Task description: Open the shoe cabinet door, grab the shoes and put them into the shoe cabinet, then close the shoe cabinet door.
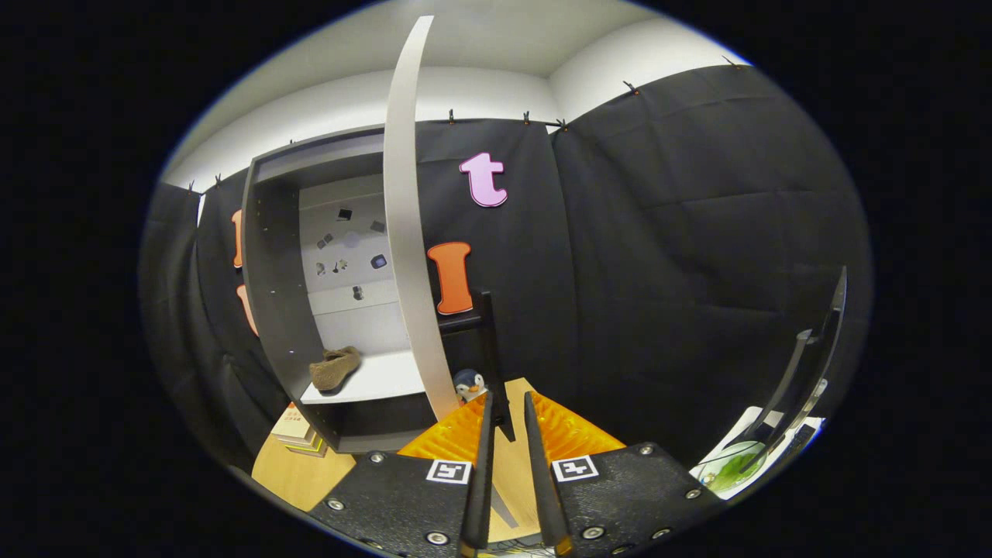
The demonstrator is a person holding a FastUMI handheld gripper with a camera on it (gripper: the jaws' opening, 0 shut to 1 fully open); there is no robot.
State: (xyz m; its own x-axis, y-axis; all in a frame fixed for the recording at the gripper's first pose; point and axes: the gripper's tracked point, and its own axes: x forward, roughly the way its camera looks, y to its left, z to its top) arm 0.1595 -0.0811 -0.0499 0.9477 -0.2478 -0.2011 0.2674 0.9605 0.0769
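Black cloth walls close off the booth behind everything we see, with a pale wooden tabletop (298,477) along the lower part of the frame. Nearest to us, at the bottom centre, our gripper (508,407) has its two fingers a narrow gap apart, holding nothing; we see bare tabletop between them. Just ahead of the left fingertip stands a small penguin toy (469,383), and beside it rises the pale edge of the cabinet door (404,232), swung open towards us and curving up to the top of the frame. Left of the door, in the left centre, the shoe cabinet (271,310) is open, and one brown shoe (335,367) lies on its white shelf (384,377). Below the cabinet, at lower left, sits a small stack of books (294,430). At far lower right we make out a dark stand (806,372) over something green, too distorted to tell.
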